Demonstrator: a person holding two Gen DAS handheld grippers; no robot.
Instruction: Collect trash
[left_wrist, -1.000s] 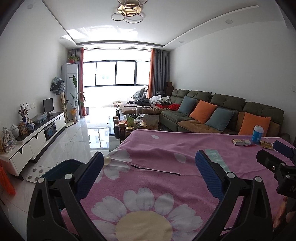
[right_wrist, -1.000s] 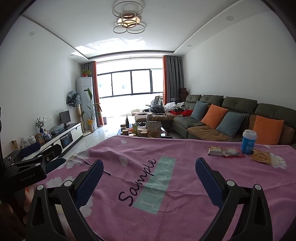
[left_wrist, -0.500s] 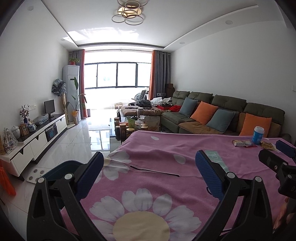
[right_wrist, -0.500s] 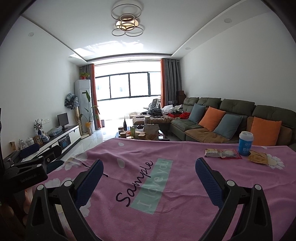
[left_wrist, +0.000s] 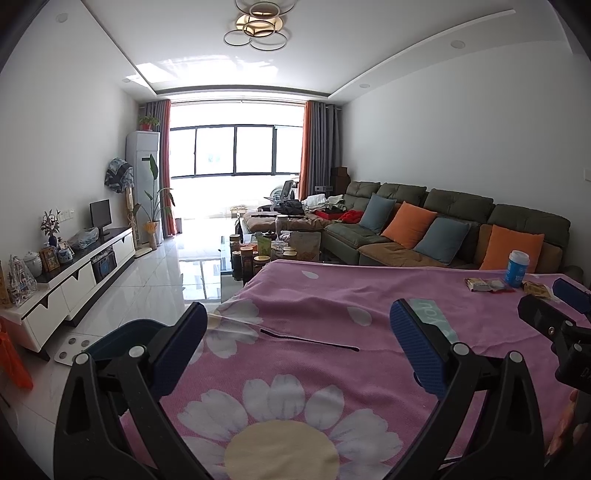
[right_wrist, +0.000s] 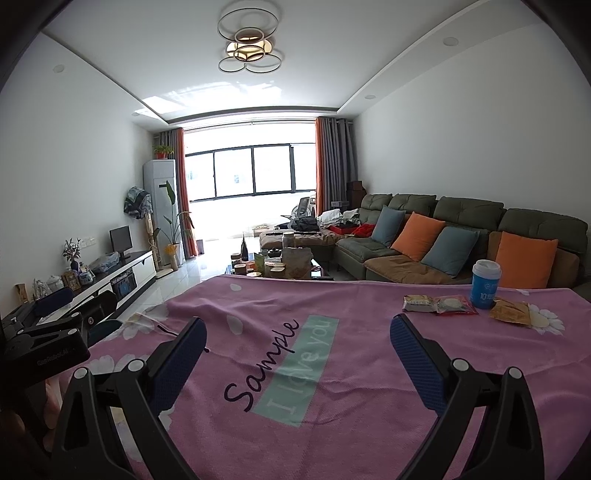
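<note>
Both views tipped slightly upward, left claw (left_wrist: 295, 343) and right claw (right_wrist: 295, 350) spread empty, blue cup (right_wrist: 485, 284) lidded

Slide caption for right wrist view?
Open right gripper over pink cloth; cup and wrappers far right.

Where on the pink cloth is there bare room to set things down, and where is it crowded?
Bare: the pink cloth from the "Sample" lettering left to its near edge, under both open tongs. Crowded: the far right corner, where the blue cup, two clear wrappers and brown wrapper cluster.
</note>
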